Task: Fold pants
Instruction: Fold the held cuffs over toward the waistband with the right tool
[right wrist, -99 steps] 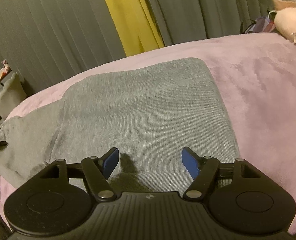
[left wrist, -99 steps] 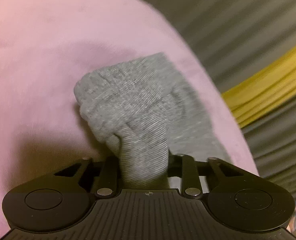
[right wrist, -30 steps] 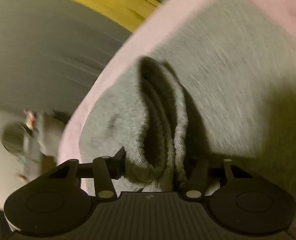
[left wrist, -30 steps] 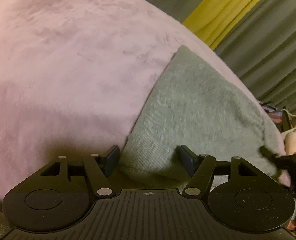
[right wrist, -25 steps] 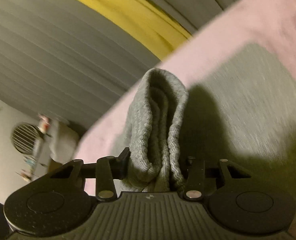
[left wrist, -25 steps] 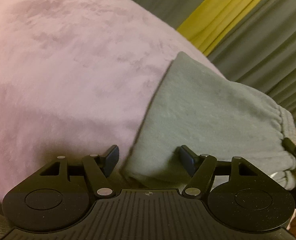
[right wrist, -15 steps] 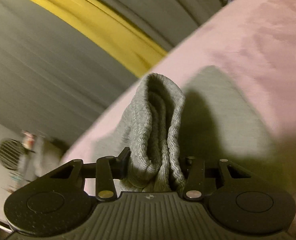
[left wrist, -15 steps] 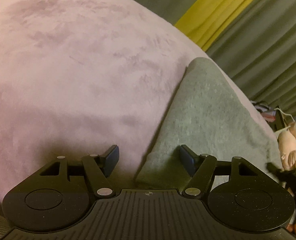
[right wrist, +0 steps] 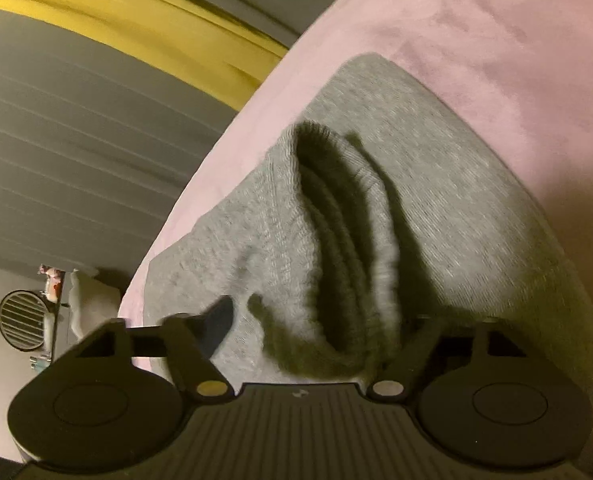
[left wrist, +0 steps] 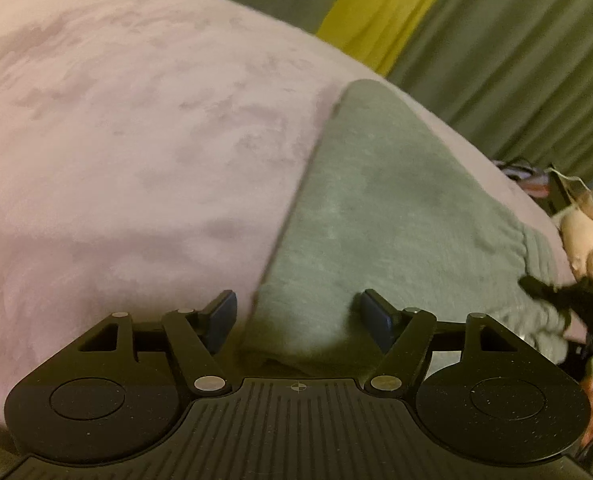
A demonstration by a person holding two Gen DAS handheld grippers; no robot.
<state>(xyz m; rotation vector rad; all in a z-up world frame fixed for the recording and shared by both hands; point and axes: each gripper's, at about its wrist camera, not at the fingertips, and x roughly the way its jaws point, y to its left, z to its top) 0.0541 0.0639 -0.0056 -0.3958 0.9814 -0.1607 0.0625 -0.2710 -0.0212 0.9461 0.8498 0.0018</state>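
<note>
The grey pants (left wrist: 384, 200) lie folded flat on the pink blanket (left wrist: 136, 140). My left gripper (left wrist: 298, 318) is open, its blue pads on either side of the fold's near left corner, not closed on it. In the right wrist view my right gripper (right wrist: 316, 328) has its jaws spread apart, with the ribbed waistband (right wrist: 336, 240) bunched up loosely between them. The rest of the pants (right wrist: 456, 200) lie flat beyond on the blanket (right wrist: 496, 32). The right gripper also shows at the right edge of the left wrist view (left wrist: 568, 300).
Grey and yellow curtains (left wrist: 476, 28) hang behind the bed. Stuffed toys (left wrist: 584, 232) lie at the far right. A small fan (right wrist: 22, 320) and a shelf stand beyond the bed's edge on the left of the right wrist view.
My right gripper carried the waistband over and down onto the folded pants, then its jaws opened. My left gripper stayed open at the fold's corner.
</note>
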